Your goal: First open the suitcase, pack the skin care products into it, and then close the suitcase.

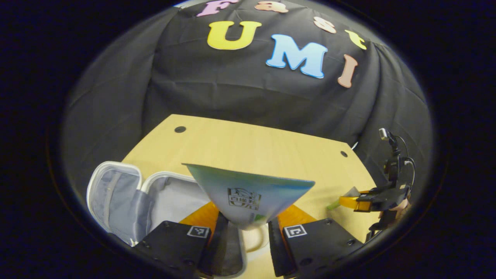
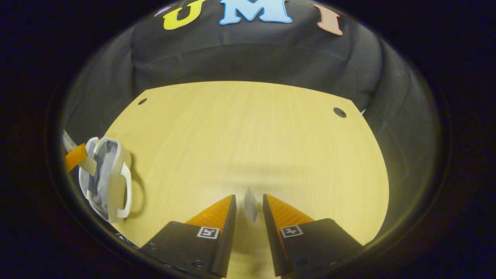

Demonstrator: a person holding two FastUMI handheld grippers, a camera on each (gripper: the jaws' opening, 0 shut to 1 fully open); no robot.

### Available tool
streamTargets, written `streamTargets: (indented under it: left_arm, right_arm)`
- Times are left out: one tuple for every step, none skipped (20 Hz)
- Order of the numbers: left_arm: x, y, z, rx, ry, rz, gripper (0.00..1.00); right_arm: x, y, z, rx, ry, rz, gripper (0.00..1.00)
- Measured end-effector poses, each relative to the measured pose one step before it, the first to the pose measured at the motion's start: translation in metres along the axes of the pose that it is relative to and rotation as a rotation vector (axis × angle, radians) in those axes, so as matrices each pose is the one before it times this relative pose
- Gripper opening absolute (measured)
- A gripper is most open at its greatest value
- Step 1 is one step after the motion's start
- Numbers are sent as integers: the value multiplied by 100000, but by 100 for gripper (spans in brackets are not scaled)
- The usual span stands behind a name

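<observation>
With the suitcase [image 1: 128,201] lying open at the left of the table [image 1: 248,143], lid [image 1: 110,197] thrown back, packing is under way. Left gripper [image 1: 244,228]: fingers pinch a flat blue-green sachet [image 1: 250,193] by its lower end, broad end fanning upward, held just right of the open shell. Likely move: carry it left and down into the case. Right gripper [image 2: 250,211]: fingers close to either side of a thin sachet seen edge-on [image 2: 251,207]; cannot tell if both press it. From there the suitcase [image 2: 104,178] lies well apart, far left; the left hand is nearer.
</observation>
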State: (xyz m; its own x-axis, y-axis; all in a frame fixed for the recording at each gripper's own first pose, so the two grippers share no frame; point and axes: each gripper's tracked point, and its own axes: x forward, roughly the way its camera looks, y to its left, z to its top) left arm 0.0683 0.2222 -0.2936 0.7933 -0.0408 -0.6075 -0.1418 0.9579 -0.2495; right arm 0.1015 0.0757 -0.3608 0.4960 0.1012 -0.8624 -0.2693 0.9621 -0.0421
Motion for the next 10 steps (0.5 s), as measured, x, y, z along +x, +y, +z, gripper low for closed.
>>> streamTargets:
  left_arm:
    - [-391,1354,-449,-1724,928,2933,55]
    - [-396,1220,-462,-1207,919,2732,55]
    - [-418,1543,-267,-1089,1233,2528,55]
    - [-163,1242,-510,-1026,1573,2113,55]
    - [-28,985,-441,-1010,1563,1551,55]
    - [11,976,-463,-980,1598,1387,55]
    - [258,1123,-582,-750,2046,1601,55]
    - [81,909,-456,-624,2216,1495,55]
    - [244,739,-553,-888,2332,1234,55]
    - [156,741,-406,-1083,1927,733,55]
  right_arm:
    - [126,-31,-111,743,110,-220,35]
    - [-326,313,187,1147,-157,259,24]
    - [51,22,-76,1292,289,439,24]
    - [-146,85,154,1472,-334,503,20]
    - [-39,211,203,1051,-684,1012,23]
    - [-234,147,301,1095,-538,1347,22]
    - [-343,321,274,1348,-846,1830,22]
    - [-559,490,401,1414,-800,2235,22]
    - [-928,1087,188,1316,-894,2733,22]
    - [-790,1195,163,730,-707,2632,22]
